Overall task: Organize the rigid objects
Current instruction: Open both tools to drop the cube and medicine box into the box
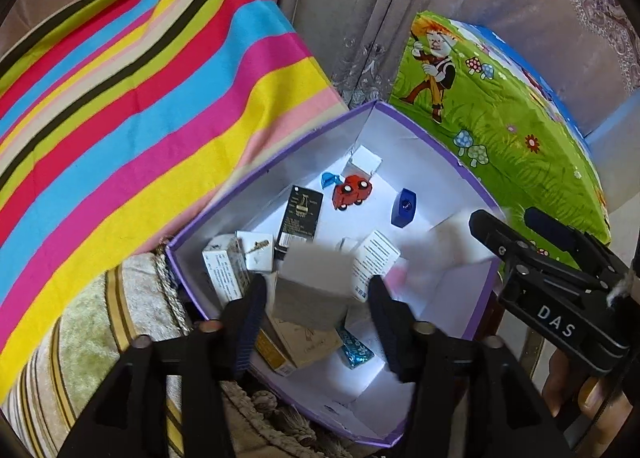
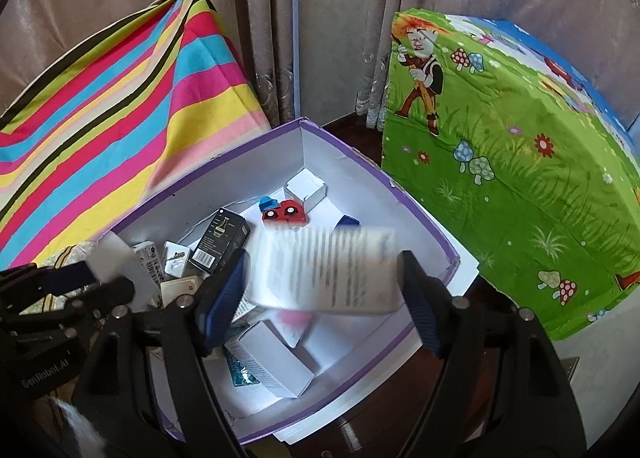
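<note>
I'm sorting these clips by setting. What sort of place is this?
Most likely a room in a home: heavy curtains hang behind, bright household cloths, one striped and one cartoon-printed, cover furniture, and a purple-rimmed box holds small cartons and a red toy car.

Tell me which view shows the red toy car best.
Left wrist view: the red toy car lies unobstructed on the box floor, side and wheels visible. In the right wrist view a blurred white box partly hides it.
</note>
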Tool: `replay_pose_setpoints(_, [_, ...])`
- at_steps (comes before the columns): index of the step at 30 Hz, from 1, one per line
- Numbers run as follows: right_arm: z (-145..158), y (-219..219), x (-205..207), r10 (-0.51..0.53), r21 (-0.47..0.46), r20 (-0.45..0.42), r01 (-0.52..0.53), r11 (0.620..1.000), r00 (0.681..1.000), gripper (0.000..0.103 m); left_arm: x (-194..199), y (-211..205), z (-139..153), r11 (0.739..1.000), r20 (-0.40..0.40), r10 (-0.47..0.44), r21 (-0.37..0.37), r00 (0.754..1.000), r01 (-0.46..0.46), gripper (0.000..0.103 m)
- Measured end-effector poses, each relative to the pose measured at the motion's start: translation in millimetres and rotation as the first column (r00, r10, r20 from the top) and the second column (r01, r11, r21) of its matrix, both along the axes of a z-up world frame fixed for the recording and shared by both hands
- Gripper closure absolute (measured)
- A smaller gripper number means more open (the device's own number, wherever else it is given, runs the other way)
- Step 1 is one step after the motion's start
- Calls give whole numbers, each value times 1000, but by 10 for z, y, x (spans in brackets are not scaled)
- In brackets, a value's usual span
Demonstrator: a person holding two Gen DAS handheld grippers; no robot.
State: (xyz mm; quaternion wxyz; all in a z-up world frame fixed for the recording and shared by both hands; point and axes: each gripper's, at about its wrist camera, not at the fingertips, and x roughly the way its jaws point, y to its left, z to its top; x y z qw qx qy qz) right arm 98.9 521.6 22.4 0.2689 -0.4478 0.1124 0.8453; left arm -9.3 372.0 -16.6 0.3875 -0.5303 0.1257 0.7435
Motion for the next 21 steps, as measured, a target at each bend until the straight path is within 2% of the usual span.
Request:
replay_pose_setpoints(8, [27, -53, 29, 9, 0, 6, -9, 1000, 1000, 19, 5, -262, -45, 998, 73, 54, 3, 996, -55, 29])
replay_pose_setpoints(11, [34, -81, 69, 11, 2, 10, -11, 1000, 1000, 19, 33, -379, -54, 997, 108, 69, 10, 992, -71, 19])
replay_pose_setpoints(17, [41, -144, 157, 18, 2, 23, -18, 1000, 1000, 19, 174, -598, 17, 991, 132, 84, 96, 988, -97, 15])
replay_pose_setpoints(21, [19, -194, 206, 25, 7, 40, -25, 1000, 999, 19, 147, -594, -32, 990, 161, 81, 103, 984, -99, 13])
